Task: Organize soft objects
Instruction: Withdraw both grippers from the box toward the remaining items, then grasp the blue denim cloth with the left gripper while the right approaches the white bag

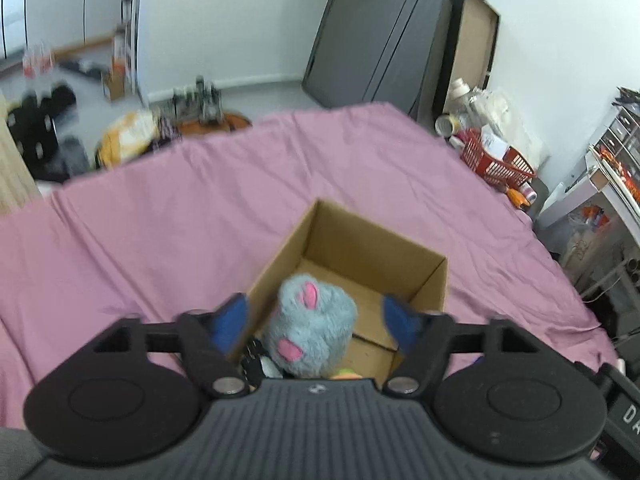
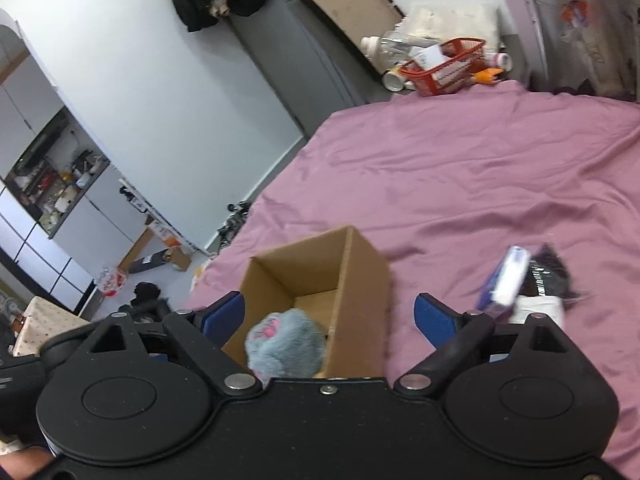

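Note:
An open cardboard box point(image 1: 360, 240) stands on the pink bedsheet point(image 1: 160, 220). A grey-blue plush toy with pink ears point(image 1: 310, 328) sits in its near end, head sticking above the rim. My left gripper point(image 1: 316, 320) is open, its blue fingertips on either side of the plush without touching it. In the right wrist view the same box point(image 2: 352, 276) and plush point(image 2: 286, 346) show below my right gripper point(image 2: 330, 318), which is open and empty above the box's near end.
A purple-and-white packet point(image 2: 506, 280) and a black packet point(image 2: 546, 276) lie on the sheet right of the box. A red basket point(image 2: 448, 66) with bottles stands beyond the bed's far edge. Floor clutter point(image 1: 128, 136) lies past the left edge.

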`<state>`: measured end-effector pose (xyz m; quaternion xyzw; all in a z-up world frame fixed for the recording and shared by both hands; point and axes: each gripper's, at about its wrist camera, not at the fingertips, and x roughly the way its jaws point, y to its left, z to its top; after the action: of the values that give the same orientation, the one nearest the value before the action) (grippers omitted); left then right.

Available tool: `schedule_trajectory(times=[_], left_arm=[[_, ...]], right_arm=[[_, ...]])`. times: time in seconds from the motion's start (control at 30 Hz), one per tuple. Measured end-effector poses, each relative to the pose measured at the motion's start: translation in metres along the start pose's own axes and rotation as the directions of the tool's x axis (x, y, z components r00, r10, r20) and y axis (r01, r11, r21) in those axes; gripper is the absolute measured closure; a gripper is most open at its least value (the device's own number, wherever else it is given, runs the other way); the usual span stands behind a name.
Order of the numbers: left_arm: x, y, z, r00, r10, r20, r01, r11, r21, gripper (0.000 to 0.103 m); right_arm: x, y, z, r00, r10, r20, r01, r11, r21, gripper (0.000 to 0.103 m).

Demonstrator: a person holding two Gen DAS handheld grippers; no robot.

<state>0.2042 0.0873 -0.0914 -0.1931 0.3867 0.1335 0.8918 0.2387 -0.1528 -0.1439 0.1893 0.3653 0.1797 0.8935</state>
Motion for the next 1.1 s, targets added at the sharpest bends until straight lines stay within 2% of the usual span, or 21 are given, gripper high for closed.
schedule_trajectory(times=[0.1, 0.23, 0.37, 0.57, 0.7, 0.83, 1.1], left_arm=[[-0.011, -0.012, -0.003, 1.000, -0.003, 0.025, 0.002, 1.000, 0.031, 0.021], [-0.023, -0.028, -0.008, 0.999, -0.008, 0.051, 0.005, 0.998, 0.058, 0.021], [-0.032, -0.037, -0.010, 0.998, -0.055, 0.024, 0.054, 0.998, 0.043, 0.021], [-0.045, -0.058, -0.015, 0.997, -0.074, 0.034, 0.071, 0.993, 0.090, 0.021], [-0.051, -0.070, -0.019, 0.996, -0.085, 0.039, 0.081, 0.991, 0.107, 0.021], [-0.054, -0.081, -0.023, 0.995, -0.092, 0.036, 0.087, 0.989, 0.116, 0.021], [-0.055, -0.104, -0.033, 0.997, -0.079, 0.017, 0.076, 0.988, 0.135, 0.021]], right_arm=[[-0.010, -0.006, 0.001, 0.999, -0.013, 0.030, 0.013, 1.000, 0.005, 0.000], [-0.027, -0.015, 0.006, 0.998, -0.017, 0.060, 0.016, 1.000, 0.005, 0.000], [-0.038, -0.031, 0.012, 0.998, -0.026, 0.061, 0.024, 0.999, 0.037, 0.000], [-0.057, -0.051, 0.019, 0.997, -0.020, 0.074, 0.015, 0.998, 0.060, 0.000], [-0.066, -0.063, 0.025, 0.999, -0.009, 0.054, 0.006, 0.998, 0.062, 0.000], [-0.072, -0.071, 0.028, 0.998, -0.046, 0.044, 0.045, 0.998, 0.040, 0.000], [-0.086, -0.098, 0.030, 1.000, -0.001, 0.005, 0.001, 0.999, 0.043, 0.000]])
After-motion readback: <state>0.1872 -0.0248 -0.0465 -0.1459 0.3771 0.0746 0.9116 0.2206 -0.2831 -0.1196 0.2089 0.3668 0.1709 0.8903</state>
